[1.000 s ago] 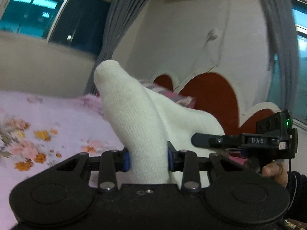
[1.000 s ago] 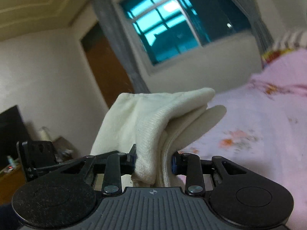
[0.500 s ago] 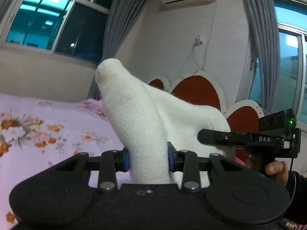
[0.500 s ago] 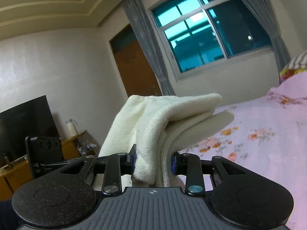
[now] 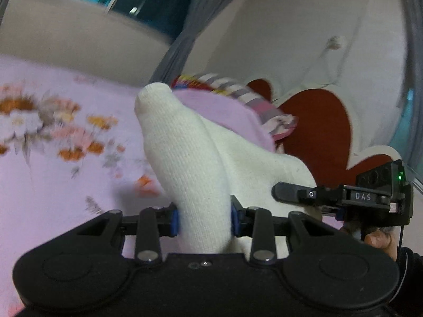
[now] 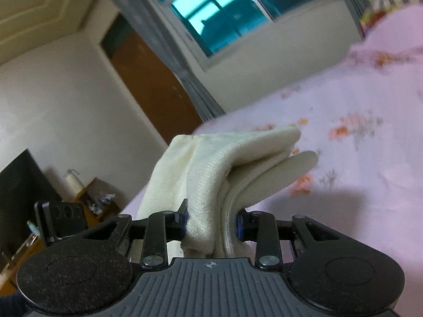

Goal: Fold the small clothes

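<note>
A white knitted sock (image 5: 190, 163) is held in the air between both grippers, above a pink flowered bedspread (image 5: 53, 158). My left gripper (image 5: 203, 219) is shut on the sock's toe end, which sticks up past the fingers. My right gripper (image 6: 211, 224) is shut on the sock's (image 6: 224, 163) cuff end, folded into layers. The right gripper also shows in the left wrist view (image 5: 343, 198) at the right, beside the sock. The left gripper's body shows in the right wrist view (image 6: 60, 219) at the left.
A pink pillow with a striped cover (image 5: 232, 105) lies at the head of the bed, before a red and white headboard (image 5: 322, 132). A window (image 6: 216, 13), grey curtains and a brown door (image 6: 153, 87) stand beyond the bed. A wooden cabinet (image 6: 87, 200) stands at the left.
Both views have tilted downward, so more of the bedspread shows than half a second ago. The sock stays held in both grippers the same way.
</note>
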Tool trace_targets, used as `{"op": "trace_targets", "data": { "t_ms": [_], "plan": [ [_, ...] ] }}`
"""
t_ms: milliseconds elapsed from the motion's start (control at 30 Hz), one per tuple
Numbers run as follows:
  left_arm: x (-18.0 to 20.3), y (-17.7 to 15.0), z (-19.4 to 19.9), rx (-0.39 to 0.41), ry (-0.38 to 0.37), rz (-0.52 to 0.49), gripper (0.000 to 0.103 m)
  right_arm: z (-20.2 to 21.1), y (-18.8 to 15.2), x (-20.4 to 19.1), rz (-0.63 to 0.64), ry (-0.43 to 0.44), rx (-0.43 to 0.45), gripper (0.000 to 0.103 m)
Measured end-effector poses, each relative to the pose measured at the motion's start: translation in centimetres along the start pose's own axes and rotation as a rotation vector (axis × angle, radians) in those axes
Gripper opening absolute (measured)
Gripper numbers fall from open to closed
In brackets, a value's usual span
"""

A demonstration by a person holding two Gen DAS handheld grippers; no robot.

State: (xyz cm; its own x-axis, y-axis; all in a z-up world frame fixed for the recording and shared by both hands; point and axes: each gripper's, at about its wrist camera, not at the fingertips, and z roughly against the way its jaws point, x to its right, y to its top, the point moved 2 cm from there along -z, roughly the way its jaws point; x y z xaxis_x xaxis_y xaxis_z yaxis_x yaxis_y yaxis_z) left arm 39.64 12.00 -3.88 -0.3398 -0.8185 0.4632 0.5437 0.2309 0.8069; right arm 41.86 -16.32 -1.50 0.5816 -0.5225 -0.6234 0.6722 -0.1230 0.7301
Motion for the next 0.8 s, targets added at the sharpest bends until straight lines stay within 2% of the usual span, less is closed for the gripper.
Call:
{"op": "trace_targets", "data": {
  "t_ms": [200,267,333,367,400,433,500,567,667,700,733,767,800],
  "plan": [
    [-7.4,-2.5,-6.3,-0.108,0.059,0.102,0.034,-8.3,-0.4,7.2,-0.084,-0.08,-0.133,0.032],
    [-9.3,-3.9,-7.6,-0.154,0.078,0.155,0.039,-10.3,-1.2,9.2,-0.123,-0.117,-0.182,0.032],
    [-10.2,-4.7,-6.9,-0.134,0.046,0.219,0.041,-11.0,-1.9,10.9,-0.161,-0.155,-0.209,0.048],
    [-10.4,-4.8,-6.3,-0.137,0.032,0.246,0.042,-10.6,-2.2,11.8,-0.193,-0.15,-0.211,0.055],
    [-10.3,-5.0,-5.3,-0.148,0.018,0.264,0.044,-9.6,-2.7,11.9,-0.214,-0.126,-0.201,0.055],
    [-10.0,-5.3,-4.2,-0.16,-0.001,0.268,0.05,-8.1,-2.7,12.2,-0.232,-0.111,-0.191,0.056],
    [-9.2,-6.5,-2.0,-0.193,-0.072,0.276,0.059,-5.2,-3.3,12.6,-0.268,-0.049,-0.18,0.059],
    [-8.3,-7.8,-1.0,-0.234,-0.119,0.276,0.06,-2.5,-4.6,13.0,-0.321,0.015,-0.205,0.059],
    [-7.3,-8.6,-1.1,-0.271,-0.108,0.272,0.056,-1.6,-6.5,12.8,-0.344,0.033,-0.27,0.059],
    [-7.3,-8.5,-1.5,-0.281,-0.11,0.296,0.049,-1.6,-6.6,12.3,-0.325,0.015,-0.274,0.049],
    [-7.4,-8.3,-2.1,-0.307,-0.134,0.35,0.023,-1.8,-6.5,12.1,-0.335,0.024,-0.288,0.027],
    [-7.7,-7.9,-2.6,-0.32,-0.146,0.389,0.022,-1.9,-6.2,12.0,-0.378,0.044,-0.301,0.013],
    [-7.3,-7.2,-2.2,-0.307,-0.155,0.391,0.022,-1.4,-5.6,11.5,-0.38,0.05,-0.281,0.013]
  ]
}}
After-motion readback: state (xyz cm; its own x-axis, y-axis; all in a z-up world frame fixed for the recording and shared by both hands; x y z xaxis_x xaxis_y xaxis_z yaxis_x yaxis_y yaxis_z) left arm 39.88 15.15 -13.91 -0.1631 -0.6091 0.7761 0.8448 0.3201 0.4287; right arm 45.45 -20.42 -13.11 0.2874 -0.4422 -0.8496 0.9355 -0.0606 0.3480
